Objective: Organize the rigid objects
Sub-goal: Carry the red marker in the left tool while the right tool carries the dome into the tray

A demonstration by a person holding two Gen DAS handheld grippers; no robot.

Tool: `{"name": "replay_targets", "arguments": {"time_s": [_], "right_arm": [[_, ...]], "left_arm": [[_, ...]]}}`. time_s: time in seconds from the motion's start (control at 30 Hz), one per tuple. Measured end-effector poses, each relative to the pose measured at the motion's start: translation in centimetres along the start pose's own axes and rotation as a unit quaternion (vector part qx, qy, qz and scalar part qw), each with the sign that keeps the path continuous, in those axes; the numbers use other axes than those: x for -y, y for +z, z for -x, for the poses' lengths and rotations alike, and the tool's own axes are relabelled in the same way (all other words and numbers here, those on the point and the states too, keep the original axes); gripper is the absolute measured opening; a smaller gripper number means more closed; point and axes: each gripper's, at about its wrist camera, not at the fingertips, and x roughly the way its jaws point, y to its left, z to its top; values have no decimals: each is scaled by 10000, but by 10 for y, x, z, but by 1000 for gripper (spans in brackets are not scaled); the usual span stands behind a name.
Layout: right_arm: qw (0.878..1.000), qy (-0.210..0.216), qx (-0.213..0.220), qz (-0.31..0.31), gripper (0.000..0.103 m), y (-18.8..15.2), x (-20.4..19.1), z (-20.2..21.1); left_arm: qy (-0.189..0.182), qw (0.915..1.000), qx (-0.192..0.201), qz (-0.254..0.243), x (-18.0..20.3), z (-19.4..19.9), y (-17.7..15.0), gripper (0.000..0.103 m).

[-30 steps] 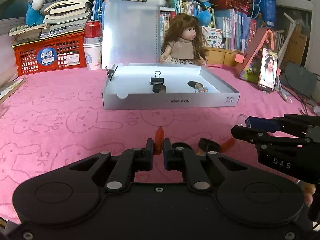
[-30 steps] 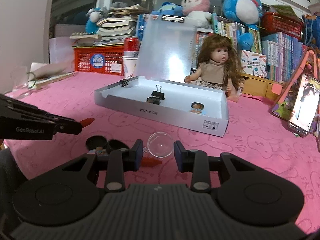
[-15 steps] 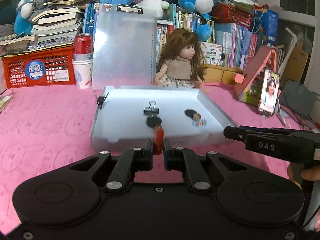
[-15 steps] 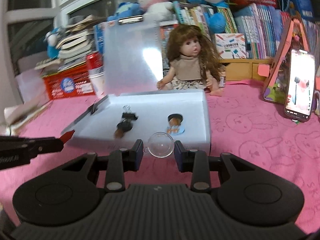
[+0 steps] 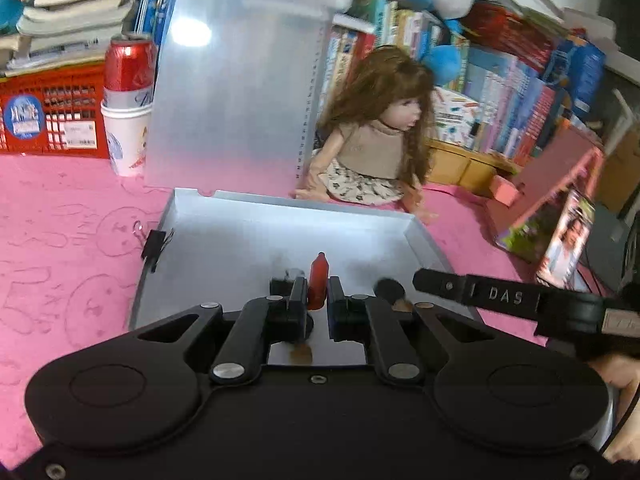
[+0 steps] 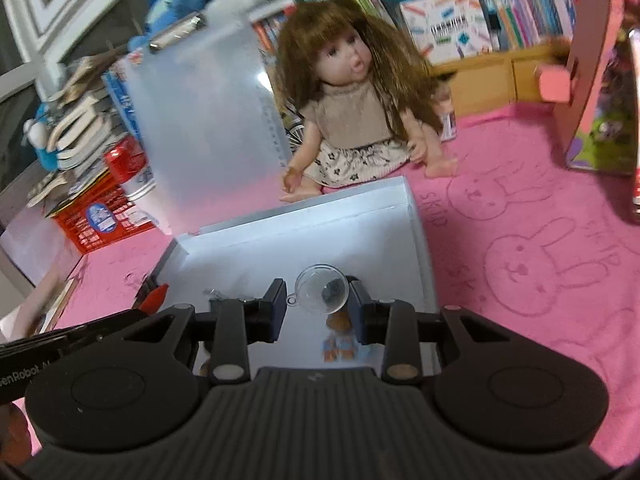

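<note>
My left gripper [image 5: 318, 300] is shut on a small red piece [image 5: 319, 280] and holds it over the near part of the silver tray [image 5: 224, 240]. My right gripper [image 6: 318, 306] is shut on a clear plastic half-sphere [image 6: 321, 288] over the same tray [image 6: 320, 220]. In the tray lie a black binder clip [image 5: 280, 283], a small dark round piece [image 5: 390, 289] and small coloured bits [image 6: 338, 346]. Another binder clip [image 5: 154, 246] is clipped on the tray's left wall. The right gripper's fingers [image 5: 472, 290] show in the left wrist view.
The tray sits on a pink bunny-print cloth [image 6: 520, 248]. Behind it stand a translucent clipboard [image 5: 236, 92], a doll [image 5: 376, 140], a red can on a paper cup [image 5: 128, 96], a red basket [image 5: 48, 120], books and a phone on a stand [image 5: 568, 236].
Both grippers have moved forward from the cloth to above the tray, each still holding its object. The views now look down into the tray.
</note>
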Motion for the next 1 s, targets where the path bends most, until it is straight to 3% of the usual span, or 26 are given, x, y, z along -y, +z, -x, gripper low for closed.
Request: {"name": "replay_targets", "arguments": {"time_s": [0.4, 1.0], "right_arm": [[9946, -494, -490, 771, 39, 24, -12, -58], [9909, -578, -722, 978, 39, 24, -15, -78]], "left_arm": [[268, 9985, -473, 2, -11, -78, 28, 10], [249, 9968, -756, 102, -12, -112, 23, 10]]}}
